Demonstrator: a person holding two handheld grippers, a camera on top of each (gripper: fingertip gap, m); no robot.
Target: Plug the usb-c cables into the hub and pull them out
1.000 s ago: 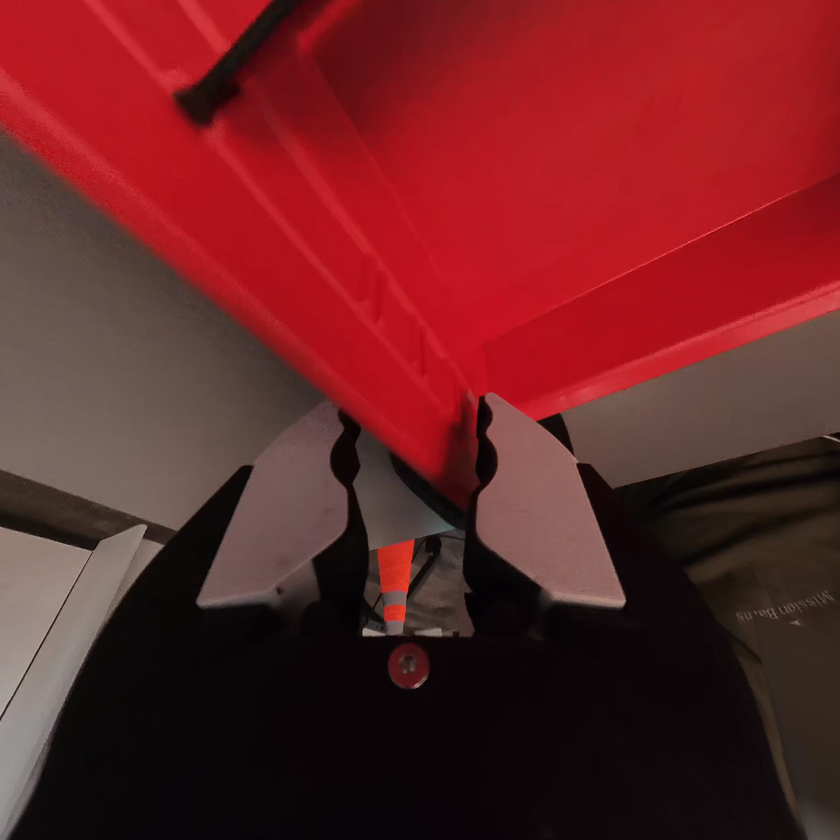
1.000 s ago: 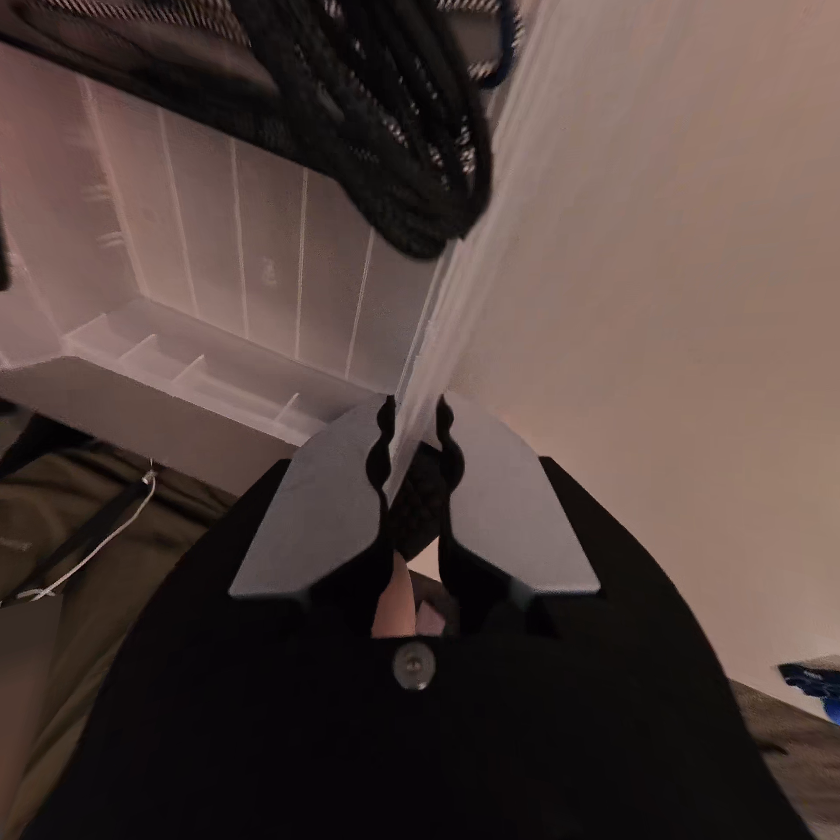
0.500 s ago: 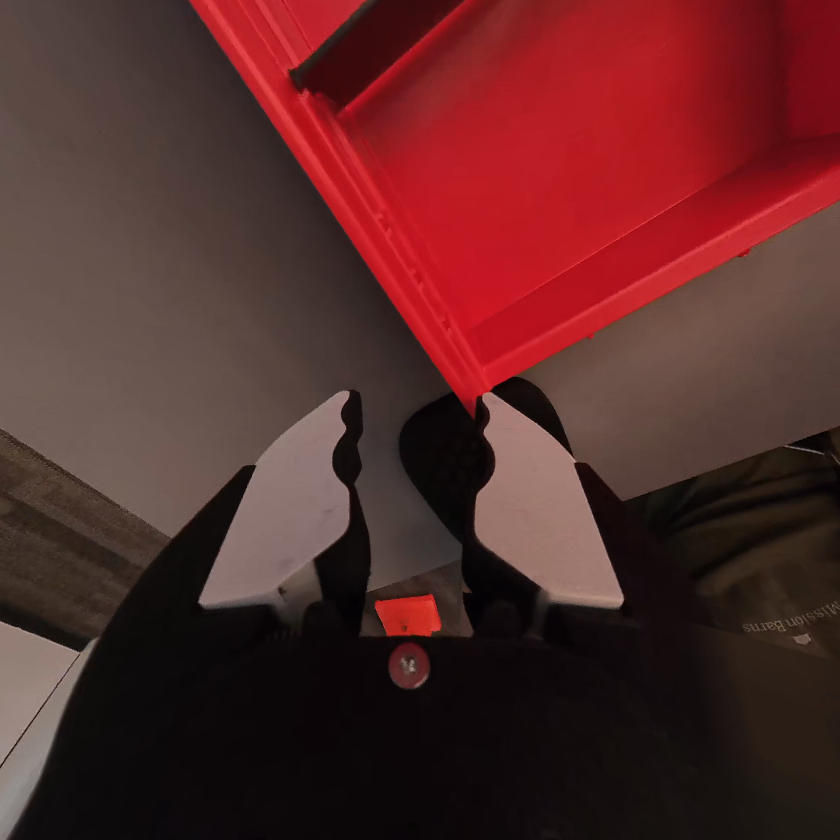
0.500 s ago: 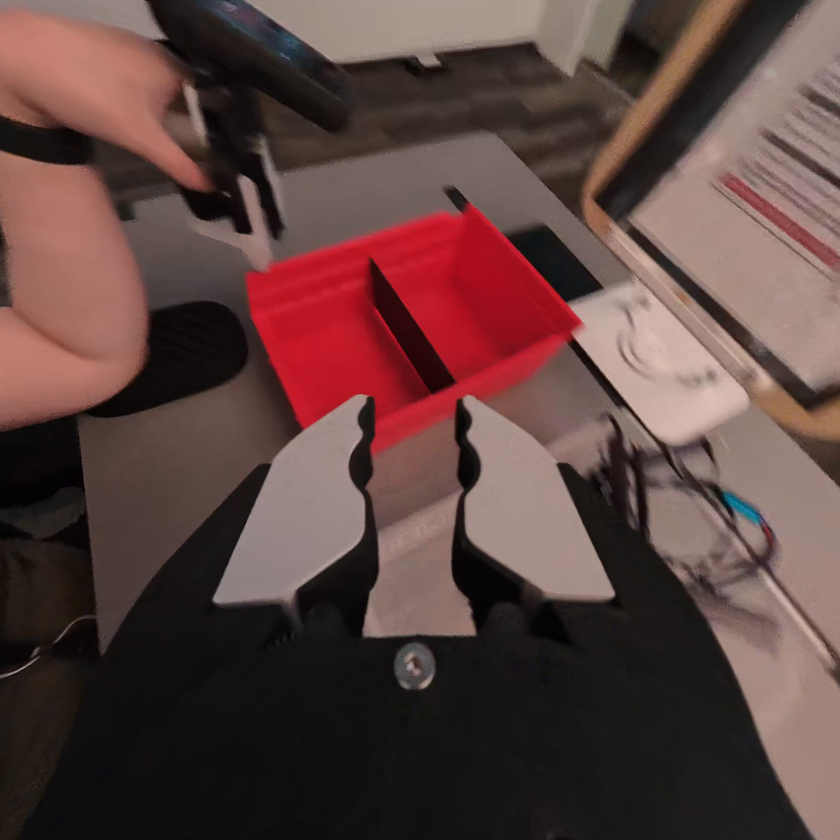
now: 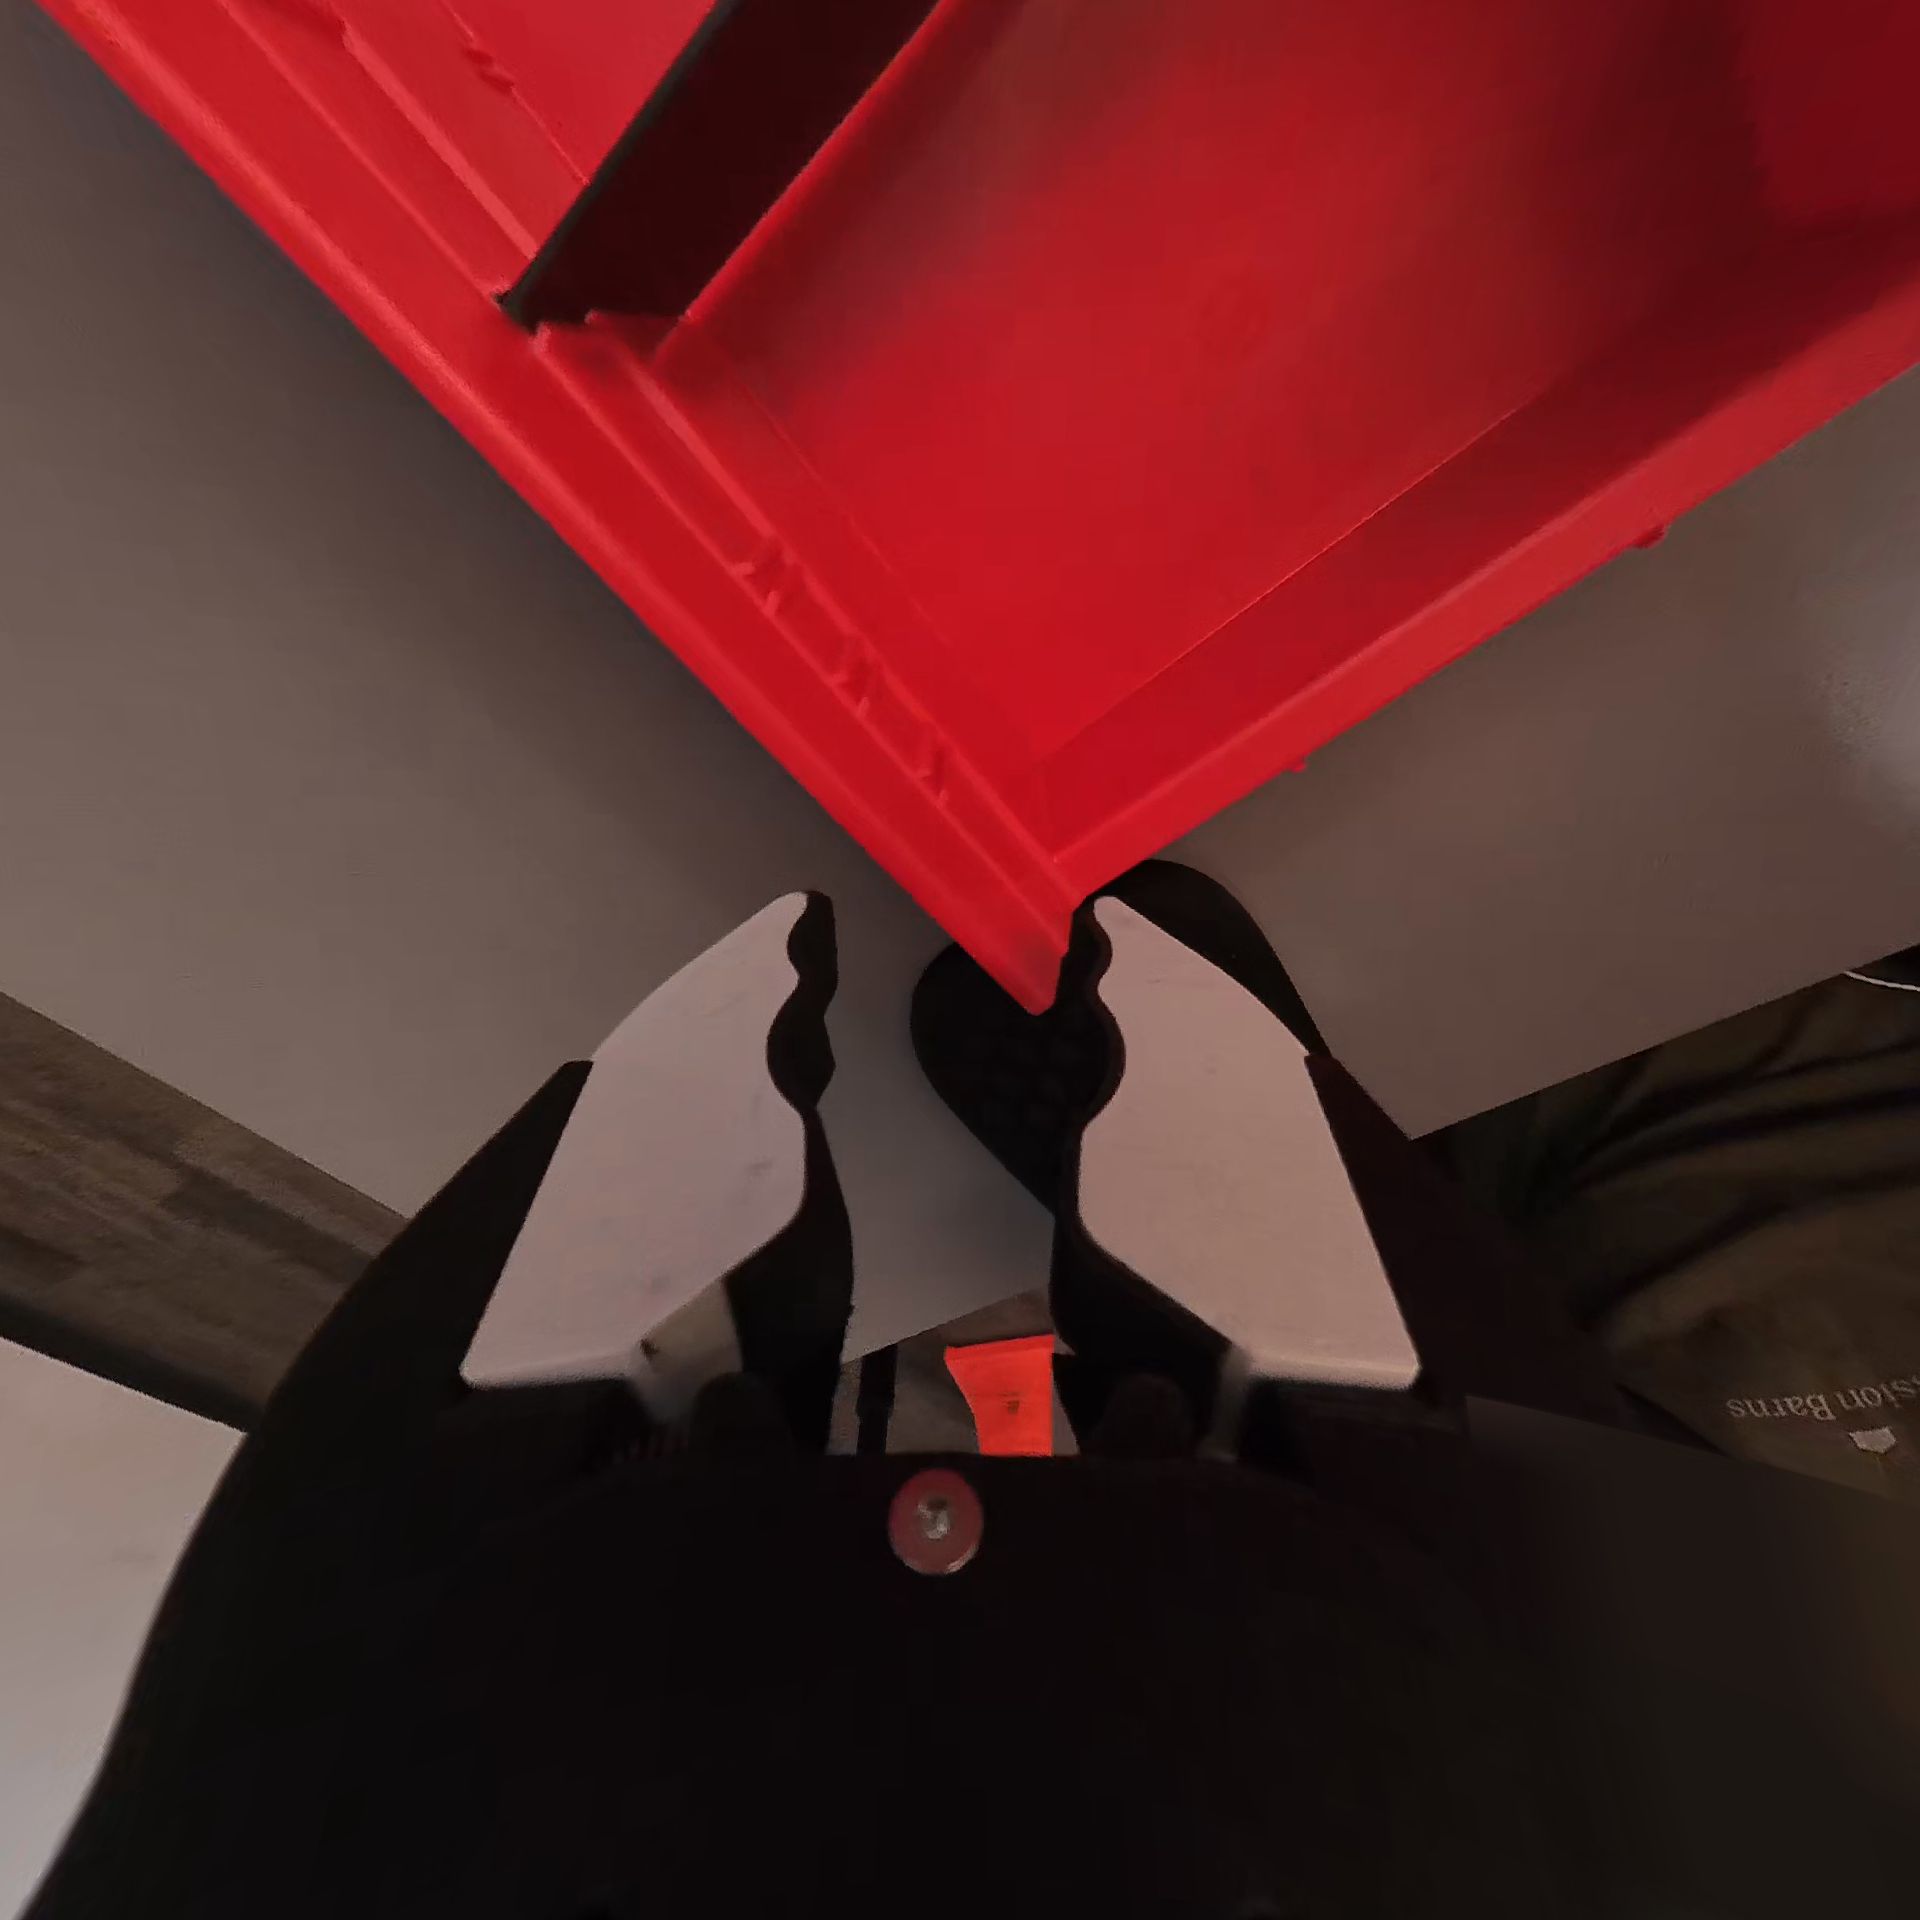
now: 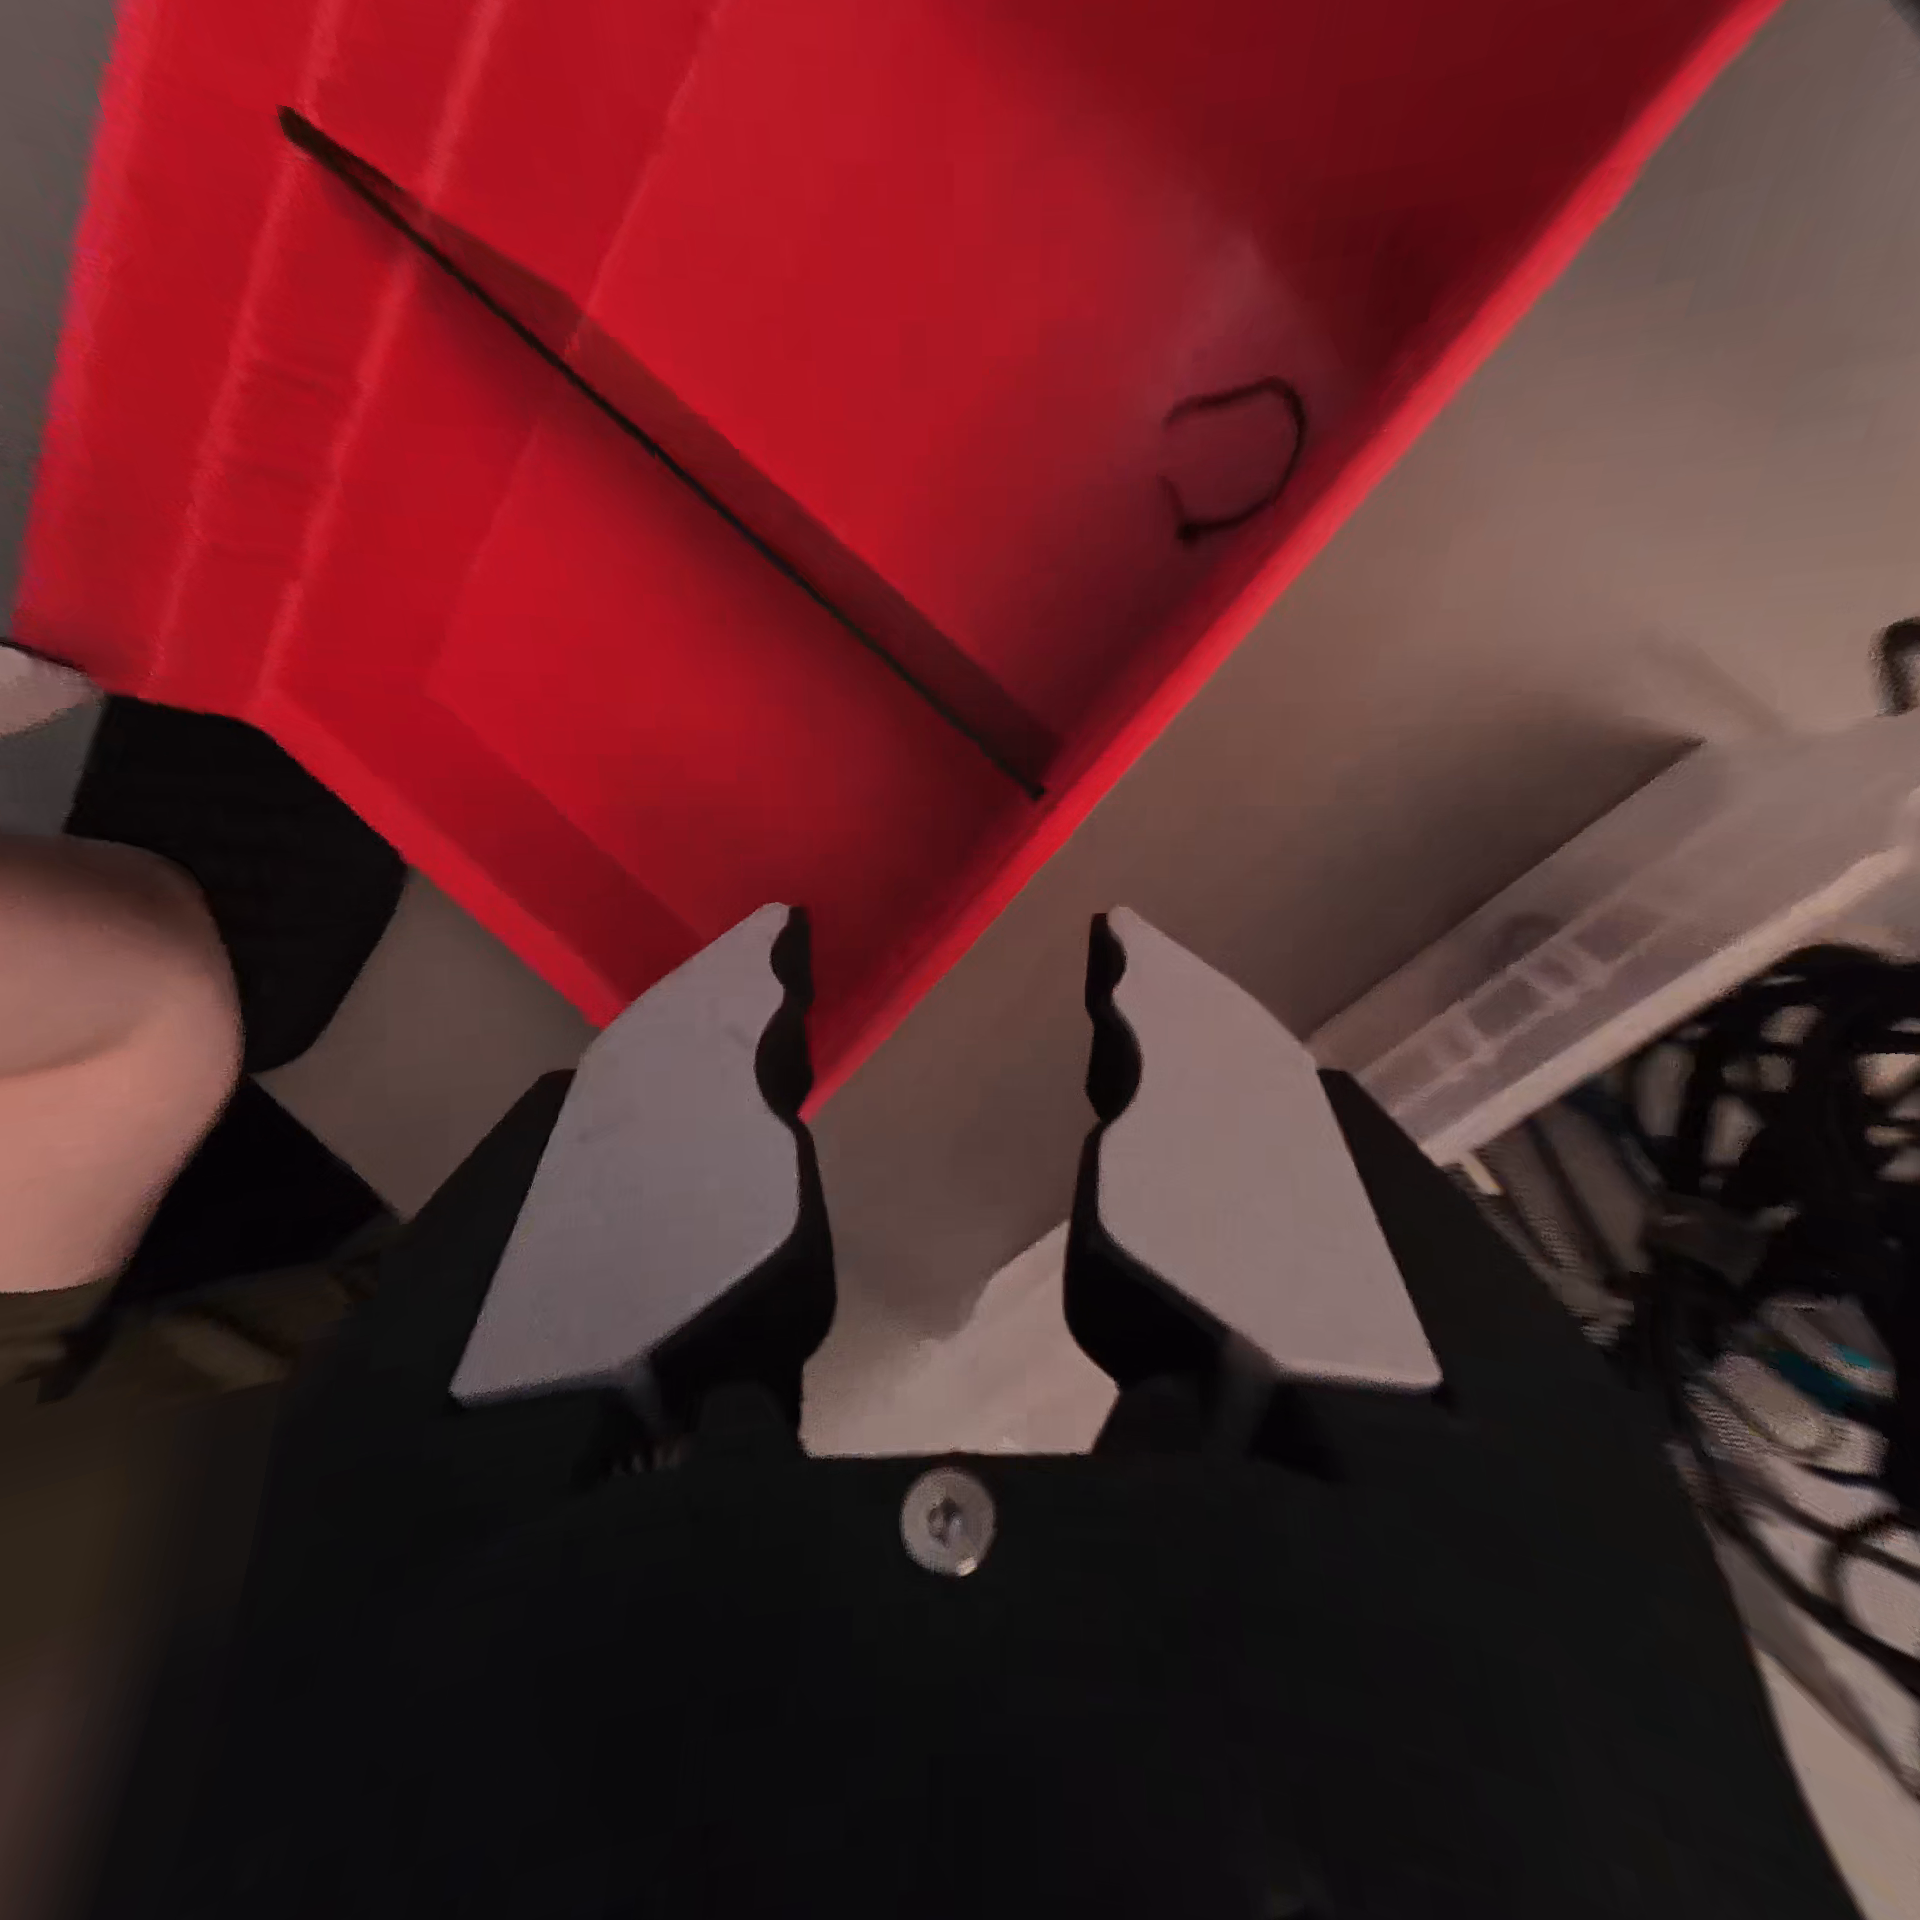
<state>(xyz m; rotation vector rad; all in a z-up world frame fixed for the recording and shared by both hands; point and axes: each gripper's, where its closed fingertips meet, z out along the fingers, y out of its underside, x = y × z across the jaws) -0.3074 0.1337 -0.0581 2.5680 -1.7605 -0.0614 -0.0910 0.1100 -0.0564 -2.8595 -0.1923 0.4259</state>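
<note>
Both my tongs hang spread and empty over the red bin (image 5: 1195, 499), my left gripper (image 5: 951, 956) at its near corner, my right gripper (image 6: 945, 971) by its rim, with tangled black cables (image 6: 1787, 1122) off right on the table (image 5: 312, 675).

Grey desk (image 5: 312, 727) carries red bin (image 5: 1195, 468) with dark divider (image 5: 623, 208) splitting it into two compartments — one bin corner close to desk's near edge. Black textured pad (image 5: 997, 1070) lies flat on desk, touching that corner. In right wrist view, clear plastic organiser (image 6: 1621, 935) and tangle of black cables (image 6: 1787, 1143) sit toward desk's right side — blurred.
</note>
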